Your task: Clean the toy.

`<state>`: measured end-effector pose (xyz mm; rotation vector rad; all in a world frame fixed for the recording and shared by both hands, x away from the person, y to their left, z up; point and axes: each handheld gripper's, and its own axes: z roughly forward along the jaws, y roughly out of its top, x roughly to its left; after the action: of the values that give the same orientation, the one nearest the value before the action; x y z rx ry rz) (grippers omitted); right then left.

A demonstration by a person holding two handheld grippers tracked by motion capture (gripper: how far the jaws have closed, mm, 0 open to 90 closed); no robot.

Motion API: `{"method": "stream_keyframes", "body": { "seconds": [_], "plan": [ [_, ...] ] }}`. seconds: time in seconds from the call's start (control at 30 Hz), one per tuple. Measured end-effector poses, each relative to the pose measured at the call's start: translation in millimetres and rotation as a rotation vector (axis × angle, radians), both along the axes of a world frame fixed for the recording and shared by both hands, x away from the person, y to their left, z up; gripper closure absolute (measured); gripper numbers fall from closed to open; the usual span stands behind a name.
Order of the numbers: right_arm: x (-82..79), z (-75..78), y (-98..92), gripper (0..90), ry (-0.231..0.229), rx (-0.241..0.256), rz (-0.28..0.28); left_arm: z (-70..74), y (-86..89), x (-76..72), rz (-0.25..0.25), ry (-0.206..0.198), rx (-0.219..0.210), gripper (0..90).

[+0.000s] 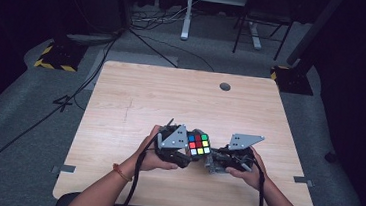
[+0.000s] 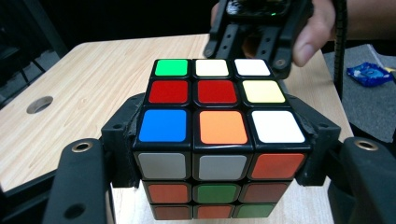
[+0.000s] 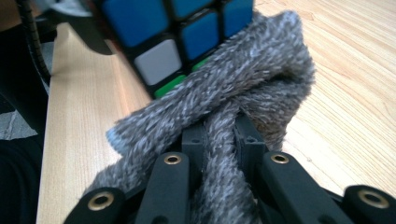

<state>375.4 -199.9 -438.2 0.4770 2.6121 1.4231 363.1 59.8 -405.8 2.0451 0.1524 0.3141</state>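
Cube level in left gripper, right gripper pressing cloth vs. its side

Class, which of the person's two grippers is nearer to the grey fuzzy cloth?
Right. The right gripper has its jaws shut on the grey cloth. The left gripper clamps the puzzle cube, which the cloth touches on the far side.

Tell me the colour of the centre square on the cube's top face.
Red, clearest in the left gripper view, on the cube.
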Motion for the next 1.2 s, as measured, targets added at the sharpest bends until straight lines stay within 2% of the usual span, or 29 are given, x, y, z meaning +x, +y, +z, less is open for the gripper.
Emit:
{"method": "stream_keyframes", "body": {
  "seconds": [0.1,0.13,0.17,0.2,0.23,0.37,0.4,0.43,0.47,0.5,0.6,0.7,0.83,0.87,0.93,1.0,1.07,1.2],
  "plan": [
    [-0.6,0.8,-1.2,78.5,-0.007,0.005,0.002,-1.1,2.6,3.3,0.016,-0.002,0.009,33.4],
    [-2.0,4.6,-5.1,78.4,-0.029,0.045,0.001,-2.6,4.2,5.7,0.021,0.003,0.008,33.4],
    [-2.4,7.2,-7.7,78.5,-0.034,0.077,-0.001,-7.5,4.8,8.6,0.033,0.016,0.031,33.4],
    [-2.4,7.2,-7.7,78.5,-0.034,0.077,-0.001,-7.5,4.8,8.6,0.033,0.016,0.031,33.4],
    [-3.4,12.8,-11.6,78.5,-0.044,0.134,-0.011,-10.4,4.0,9.2,0.026,0.023,0.042,33.4],
    [-5.3,16.2,-11.9,78.3,-0.082,0.116,-0.044,-11.8,-4.2,3.0,-0.017,0.028,0.032,33.3],
    [-4.9,16.1,-11.8,78.2,-0.089,0.098,-0.054,-10.8,-5.8,0.8,-0.038,0.028,0.024,33.3],
    [-4.7,14.6,-9.9,78.2,-0.115,0.042,-0.075,-7.2,-9.1,-5.1,-0.061,0.013,0.01,33.3],
    [-4.7,14.6,-9.9,78.2,-0.115,0.042,-0.075,-7.2,-9.1,-5.1,-0.061,0.013,0.01,33.3],
    [-3.6,10.0,-7.5,78.2,-0.094,0.02,-0.073,-3.6,-11.0,-8.5,-0.057,-0.004,0.014,33.2],
    [-1.7,4.8,-4.3,78.2,-0.062,-0.009,-0.049,-2.4,-8.9,-7.4,-0.038,-0.009,0.009,33.3],
    [-2.1,1.0,-1.6,78.2,-0.036,-0.023,-0.02,-2.5,0.5,0.0,0.016,0.0,-0.013,33.3],
    [-3.7,4.0,-1.2,78.2,-0.037,-0.007,-0.004,-4.1,5.3,4.9,0.038,0.008,-0.013,33.3],
    [-3.6,8.2,-5.2,78.1,-0.038,0.035,0.0,-6.0,6.8,8.1,0.051,0.01,0.002,33.3],
    [-3.7,12.0,-9.5,78.0,-0.05,0.072,-0.011,-9.2,6.2,10.4,0.044,0.034,0.004,33.3],
    [-3.3,13.7,-11.5,77.9,-0.051,0.085,-0.018,-10.6,4.4,10.0,0.032,0.038,0.01,33.3],
    [-1.8,13.5,-12.9,77.7,-0.066,0.075,-0.047,-13.9,-6.1,4.1,-0.007,0.036,0.043,33.3],
    [-0.6,10.7,-12.1,77.7,-0.067,0.047,-0.057,-15.6,-12.3,0.9,-0.013,0.026,0.053,33.2]
  ]
}}
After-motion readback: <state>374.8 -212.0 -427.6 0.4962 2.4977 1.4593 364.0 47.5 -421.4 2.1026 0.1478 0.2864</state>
